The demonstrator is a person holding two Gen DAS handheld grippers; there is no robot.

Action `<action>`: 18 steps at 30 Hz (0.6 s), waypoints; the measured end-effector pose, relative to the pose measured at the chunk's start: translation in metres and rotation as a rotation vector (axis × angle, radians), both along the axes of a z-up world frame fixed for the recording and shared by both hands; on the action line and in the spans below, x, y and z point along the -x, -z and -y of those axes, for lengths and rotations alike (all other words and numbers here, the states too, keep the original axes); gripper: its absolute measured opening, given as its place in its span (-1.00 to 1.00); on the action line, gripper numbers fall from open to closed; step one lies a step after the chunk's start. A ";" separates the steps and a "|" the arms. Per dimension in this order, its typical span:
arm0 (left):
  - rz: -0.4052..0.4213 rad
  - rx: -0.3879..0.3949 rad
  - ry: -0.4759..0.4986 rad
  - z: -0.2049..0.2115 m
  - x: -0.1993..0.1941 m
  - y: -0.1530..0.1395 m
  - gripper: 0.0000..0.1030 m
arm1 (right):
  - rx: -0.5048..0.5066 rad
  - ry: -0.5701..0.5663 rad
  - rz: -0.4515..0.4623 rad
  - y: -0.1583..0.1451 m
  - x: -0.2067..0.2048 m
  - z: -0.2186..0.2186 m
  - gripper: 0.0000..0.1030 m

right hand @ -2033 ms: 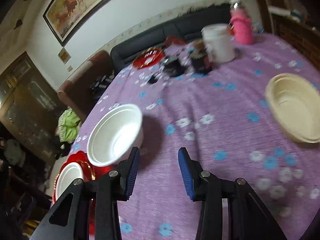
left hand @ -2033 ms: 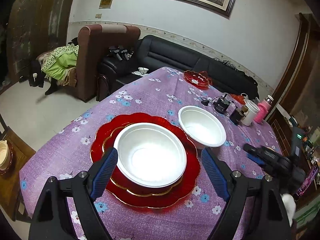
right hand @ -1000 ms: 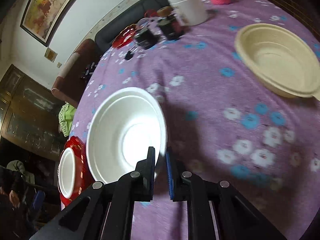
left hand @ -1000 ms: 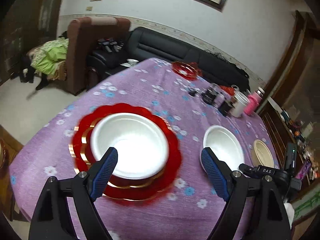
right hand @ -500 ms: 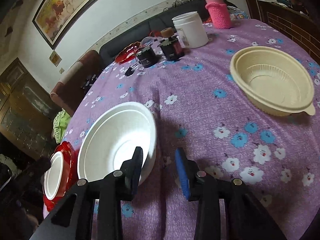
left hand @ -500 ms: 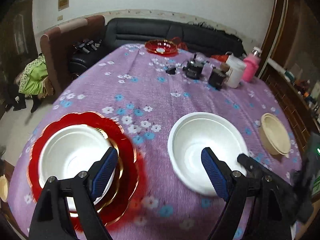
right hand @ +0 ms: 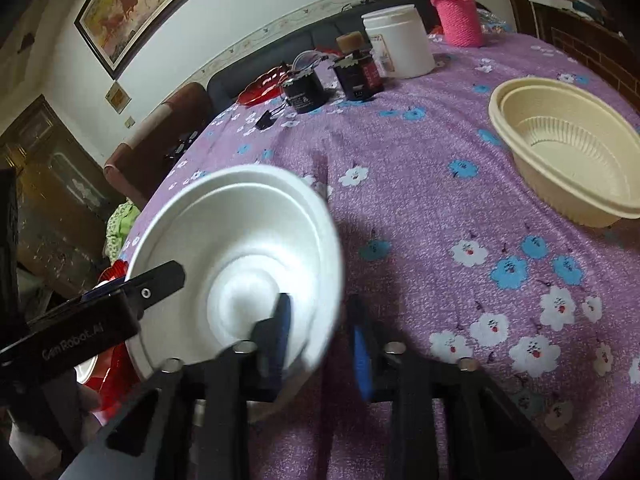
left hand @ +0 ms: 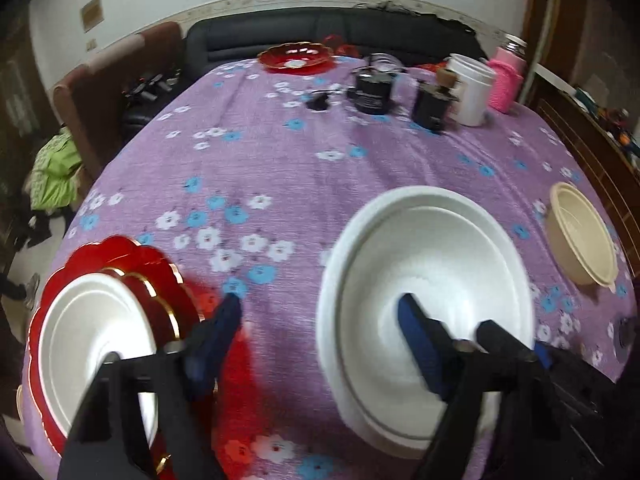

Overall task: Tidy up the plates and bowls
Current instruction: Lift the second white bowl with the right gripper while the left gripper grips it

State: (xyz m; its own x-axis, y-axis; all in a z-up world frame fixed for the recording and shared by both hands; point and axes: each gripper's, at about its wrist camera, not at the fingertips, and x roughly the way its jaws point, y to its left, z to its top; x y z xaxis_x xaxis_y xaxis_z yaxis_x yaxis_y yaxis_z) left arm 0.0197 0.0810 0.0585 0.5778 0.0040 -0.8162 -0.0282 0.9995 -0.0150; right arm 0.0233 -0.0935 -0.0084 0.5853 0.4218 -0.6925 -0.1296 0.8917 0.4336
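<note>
A white foam bowl (left hand: 428, 280) sits on the purple flowered tablecloth; it also shows in the right wrist view (right hand: 240, 256). My left gripper (left hand: 320, 336) is open, its right finger over the bowl's inside and its left finger outside the left rim. My right gripper (right hand: 320, 328) is open and straddles the bowl's right rim. A second white bowl (left hand: 92, 336) rests on a red scalloped plate (left hand: 160, 276) at the left. A beige bowl (right hand: 568, 148) lies at the right, also in the left wrist view (left hand: 580, 232).
At the table's far side stand a small red plate (left hand: 296, 58), two dark jars (left hand: 374, 88), a white tub (right hand: 400, 42) and a pink-sleeved bottle (right hand: 458, 8). A black sofa and a brown armchair are beyond the table.
My left gripper swung right from the plate to the loose white bowl. My right gripper shut on that bowl's rim, opened, and now straddles the rim, closer in.
</note>
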 end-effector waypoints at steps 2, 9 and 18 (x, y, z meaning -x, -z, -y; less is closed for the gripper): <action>-0.021 0.019 0.034 0.007 0.001 0.000 -0.26 | -0.025 -0.016 -0.008 0.001 0.000 0.000 -0.68; 0.022 0.058 0.030 0.007 0.017 -0.015 -0.26 | -0.082 -0.015 0.008 -0.005 0.008 0.004 -0.71; 0.112 0.143 -0.028 -0.033 0.057 -0.055 -0.26 | -0.093 -0.066 0.078 -0.050 0.030 -0.021 -0.71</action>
